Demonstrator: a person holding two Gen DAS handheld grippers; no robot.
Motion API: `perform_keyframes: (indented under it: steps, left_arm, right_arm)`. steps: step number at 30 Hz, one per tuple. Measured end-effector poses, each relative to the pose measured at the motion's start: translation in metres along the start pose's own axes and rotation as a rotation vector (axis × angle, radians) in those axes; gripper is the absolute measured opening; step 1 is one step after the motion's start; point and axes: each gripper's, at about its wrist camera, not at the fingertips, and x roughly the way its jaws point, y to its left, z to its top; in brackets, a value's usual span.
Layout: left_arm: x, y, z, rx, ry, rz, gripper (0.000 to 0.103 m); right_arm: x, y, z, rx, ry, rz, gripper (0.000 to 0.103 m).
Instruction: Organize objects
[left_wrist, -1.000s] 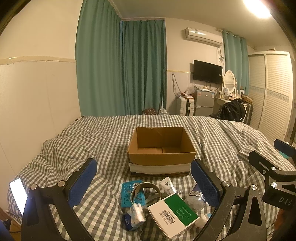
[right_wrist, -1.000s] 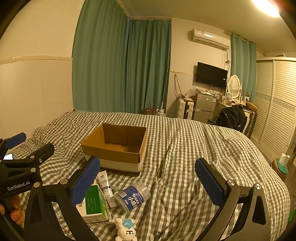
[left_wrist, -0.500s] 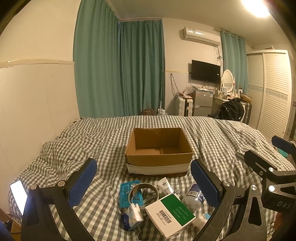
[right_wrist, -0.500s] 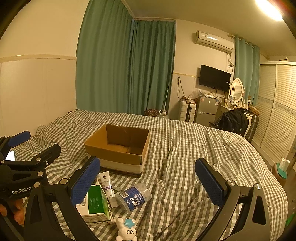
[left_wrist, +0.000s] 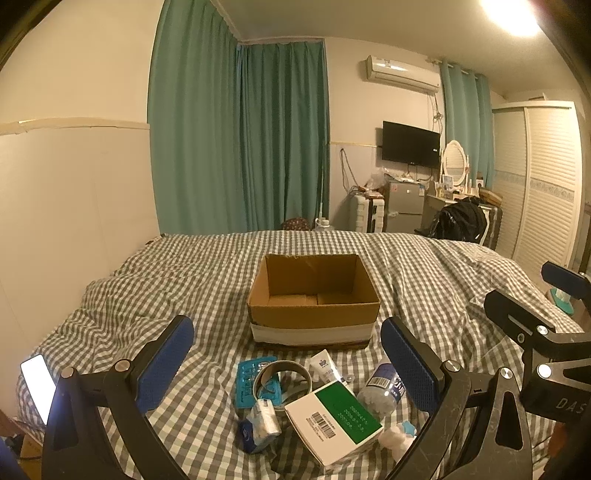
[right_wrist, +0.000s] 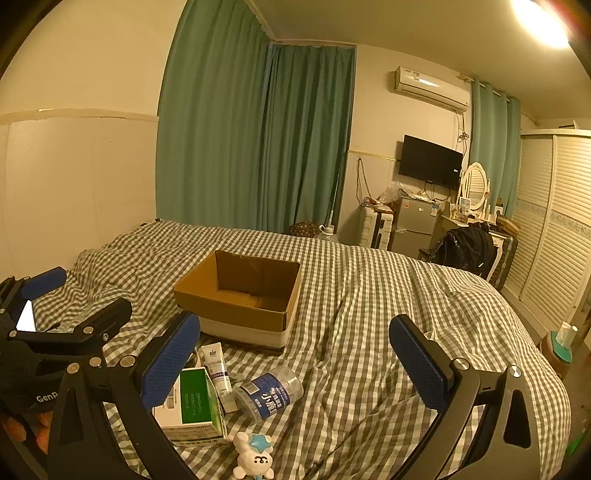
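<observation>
Both grippers, left gripper (left_wrist: 286, 360) and right gripper (right_wrist: 295, 354), spread wide, empty. Clutter pile (left_wrist: 314, 402) at 6 o'clock of empty cardboard box (left_wrist: 314, 295), likely staged for loading.

A cardboard box (left_wrist: 314, 306) sits mid-bed (left_wrist: 424, 266); before it lie a tube (left_wrist: 325, 365), tape ring (left_wrist: 282, 380), carton (left_wrist: 332, 417), and a bottle (left_wrist: 380, 387) to their right.

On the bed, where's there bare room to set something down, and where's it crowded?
Free: the checked bedcover right of the cardboard box, and the stretch left of the box toward the lit phone. The box's visible floor is bare. Crowded: just in front of the box, where tape roll, tube, bottle and green-and-white carton lie bunched together.
</observation>
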Motion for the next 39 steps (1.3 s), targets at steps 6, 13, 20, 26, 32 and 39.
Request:
perform_keyframes:
  steps: [6,13,20,26,32,39]
  left_arm:
    - [0.014,-0.004,-0.019,0.022,0.056,0.004,0.103]
    - [0.048,-0.006,-0.052,0.019,0.206,0.026,0.103]
    - [0.064,-0.010,-0.072,-0.002,0.297,0.001,0.103]
    - [0.063,-0.011,-0.070,-0.013,0.308,-0.012,0.103]
    - [0.073,-0.034,-0.076,-0.008,0.383,-0.086,0.103]
    - [0.098,-0.075,-0.094,0.058,0.448,-0.007,0.103]
  right_arm:
    - [0.014,-0.003,-0.019,-0.005,0.061,0.002,0.103]
    - [0.063,0.004,-0.078,-0.058,0.304,0.055,0.103]
    - [0.115,0.026,-0.142,-0.101,0.553,0.175,0.091]
    - [0.127,0.015,-0.146,-0.014,0.564,0.257,0.048]
    - [0.101,-0.031,-0.106,0.001,0.380,0.131,0.048]
    - [0.095,-0.051,-0.114,0.053,0.363,0.111,0.048]
